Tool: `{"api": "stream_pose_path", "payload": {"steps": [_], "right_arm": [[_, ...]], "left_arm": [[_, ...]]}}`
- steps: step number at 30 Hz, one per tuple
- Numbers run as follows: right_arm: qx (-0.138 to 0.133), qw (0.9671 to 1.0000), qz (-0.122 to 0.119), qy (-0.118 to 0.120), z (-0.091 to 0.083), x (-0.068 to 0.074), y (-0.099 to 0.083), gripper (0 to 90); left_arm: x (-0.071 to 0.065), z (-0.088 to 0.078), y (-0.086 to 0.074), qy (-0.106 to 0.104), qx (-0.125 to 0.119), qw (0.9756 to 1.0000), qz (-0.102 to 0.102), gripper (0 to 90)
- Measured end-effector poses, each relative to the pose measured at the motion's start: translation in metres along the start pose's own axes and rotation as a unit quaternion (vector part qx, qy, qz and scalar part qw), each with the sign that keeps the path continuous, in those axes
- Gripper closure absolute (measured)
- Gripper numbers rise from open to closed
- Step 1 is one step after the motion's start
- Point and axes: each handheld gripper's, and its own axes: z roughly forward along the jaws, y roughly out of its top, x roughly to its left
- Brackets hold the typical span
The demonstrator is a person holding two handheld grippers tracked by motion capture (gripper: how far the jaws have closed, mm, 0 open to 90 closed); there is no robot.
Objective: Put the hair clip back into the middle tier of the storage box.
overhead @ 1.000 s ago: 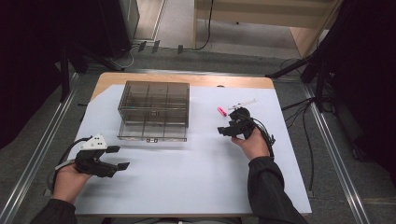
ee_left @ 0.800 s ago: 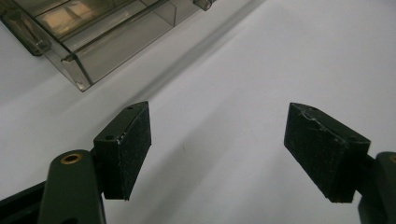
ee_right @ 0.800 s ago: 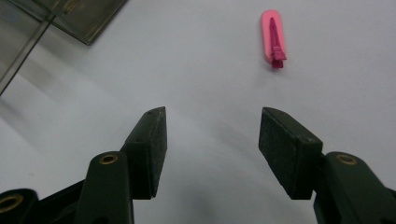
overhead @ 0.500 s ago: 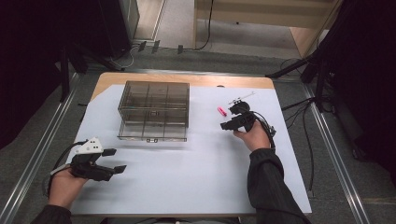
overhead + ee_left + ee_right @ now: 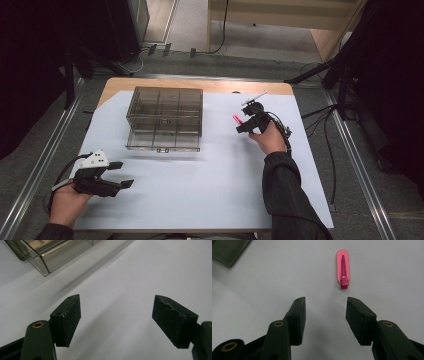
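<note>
A small pink hair clip [image 5: 343, 267] lies flat on the white table cover [image 5: 220, 190], just ahead of my right gripper [image 5: 325, 305], slightly to the right of its open jaws. In the high view the clip [image 5: 237, 119] sits at the right gripper's [image 5: 243, 125] far-left side. A clear smoky compartment box [image 5: 165, 118] stands at the table's back left; its corner [image 5: 42, 257] shows at the top left of the left gripper view. My left gripper [image 5: 120, 174] rests near the front left edge, jaws wide open [image 5: 116, 315], nothing between them.
A thin white stick-like object [image 5: 254, 98] lies just beyond the right gripper. Cables [image 5: 325, 130] trail off the table's right side. A metal rail [image 5: 45, 155] runs along the left of the table. Bare white cover spreads across the middle and front.
The right gripper has moved a little toward the pink clip. The left gripper has drifted slightly back toward the front left edge.
</note>
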Motion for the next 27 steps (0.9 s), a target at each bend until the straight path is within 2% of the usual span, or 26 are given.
{"api": "stream_pose_path", "payload": {"steps": [7,12,16,17,19,27], "right_arm": [[0.006,0.9999,-0.008,-0.005,0.006,-0.005,0.011,53.4],[0.021,0.9997,-0.009,-0.012,0.014,-0.009,0.021,54.3],[0.024,0.9996,-0.01,-0.013,0.016,-0.009,0.024,53.0],[0.028,0.9993,-0.013,-0.02,0.017,-0.009,0.026,53.1],[0.029,0.9993,-0.008,-0.02,0.019,-0.009,0.028,53.3],[0.043,0.9983,-0.017,-0.035,0.031,-0.008,0.04,54.1]], "left_arm": [[0.0,0.0,-0.001,0.005,0.005,1.0,0.002,24.0],[-0.001,0.001,-0.001,0.005,0.005,1.0,0.004,24.0],[-0.002,0.001,-0.001,0.005,0.006,1.0,0.005,24.0],[-0.002,0.001,-0.001,0.004,0.005,1.0,0.006,24.0],[-0.003,0.001,-0.001,0.004,0.004,1.0,0.008,23.9],[-0.003,-0.001,-0.004,0.005,0.002,1.0,0.006,23.9]]}}
